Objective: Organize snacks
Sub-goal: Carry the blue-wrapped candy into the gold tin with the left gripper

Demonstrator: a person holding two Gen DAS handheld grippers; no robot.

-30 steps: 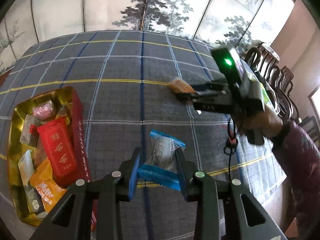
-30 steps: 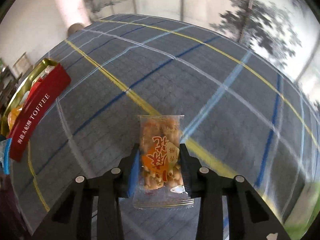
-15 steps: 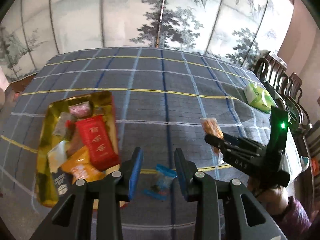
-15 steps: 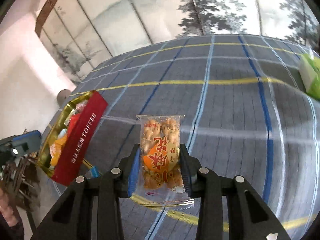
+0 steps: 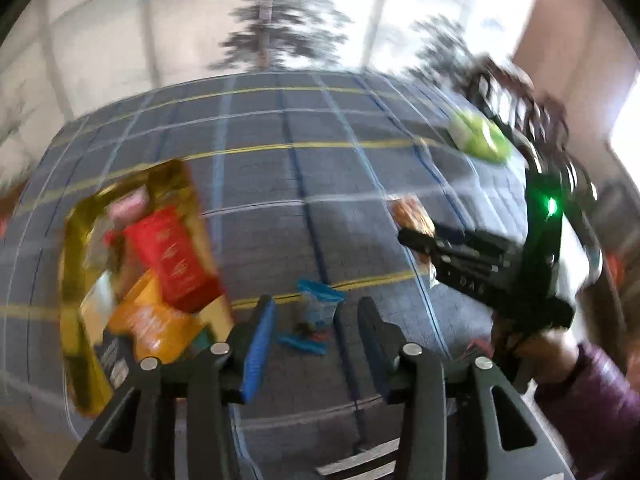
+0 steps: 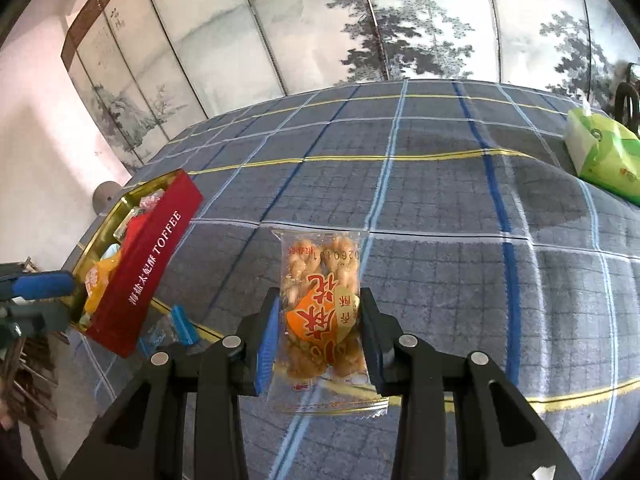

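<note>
Keep your right gripper (image 6: 318,336) squeezed on the fried-dough packet (image 6: 320,316) until it's over the toffee tin (image 6: 120,264), while your left gripper (image 5: 316,334) is opening, empty, above the blue packet (image 5: 314,316) beside the tin.

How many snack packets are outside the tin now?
2. The fried-twist packet is held in the right tongs; the blue packet lies on the tablecloth beside the tin. Others may be hidden.
</note>
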